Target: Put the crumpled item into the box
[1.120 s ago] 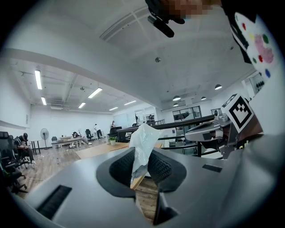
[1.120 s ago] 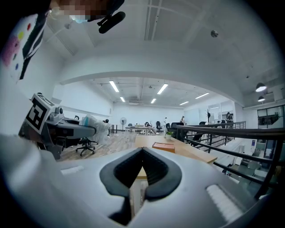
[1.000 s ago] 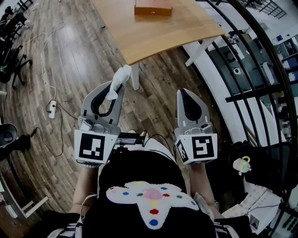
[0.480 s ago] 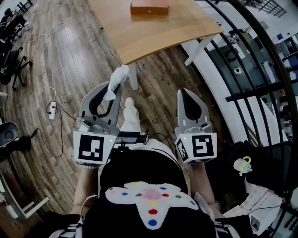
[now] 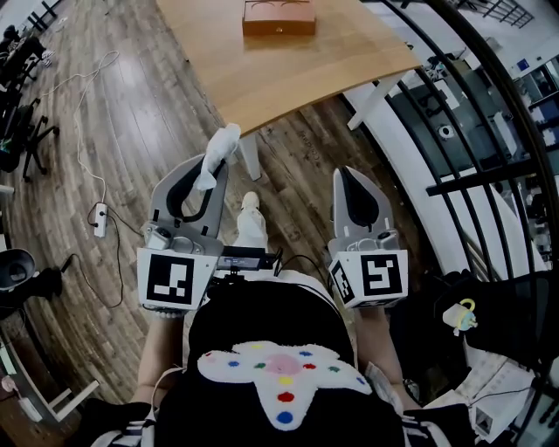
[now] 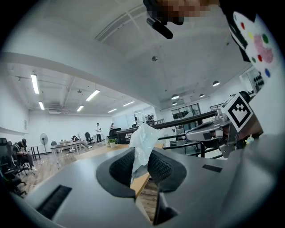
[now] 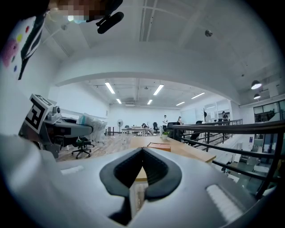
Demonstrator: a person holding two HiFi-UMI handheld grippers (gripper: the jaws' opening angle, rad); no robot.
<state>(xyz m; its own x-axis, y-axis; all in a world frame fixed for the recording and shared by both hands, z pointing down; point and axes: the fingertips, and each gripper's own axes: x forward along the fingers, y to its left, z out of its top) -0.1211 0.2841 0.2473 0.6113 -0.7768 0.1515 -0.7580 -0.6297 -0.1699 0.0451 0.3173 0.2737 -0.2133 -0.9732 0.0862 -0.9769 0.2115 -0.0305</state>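
Observation:
A white crumpled item [image 5: 219, 150] sticks up from the tips of my left gripper [image 5: 212, 170], which is shut on it. In the left gripper view the crumpled item [image 6: 143, 141] is pinched between the ribbed pads [image 6: 161, 168]. My right gripper [image 5: 341, 177] is held level beside it, shut with nothing in it. In the right gripper view its jaws [image 7: 142, 152] meet at the tip. The brown wooden box [image 5: 279, 17] sits on the light wooden table [image 5: 297, 74] ahead, well beyond both grippers. That box [image 7: 159, 146] also shows past the right jaws.
A black railing [image 5: 489, 131] and a white ledge run along the right. A white table leg [image 5: 251, 157] stands just ahead of the left gripper. A cable with a power strip [image 5: 100, 218] lies on the wood floor at left, near office chairs [image 5: 22, 131]. The person's shoe [image 5: 251, 202] shows between the grippers.
The table edge and box have slid slightly nearer in the head view. A leg and shoe have come into view between the grippers. Both grippers keep their pose and grip.

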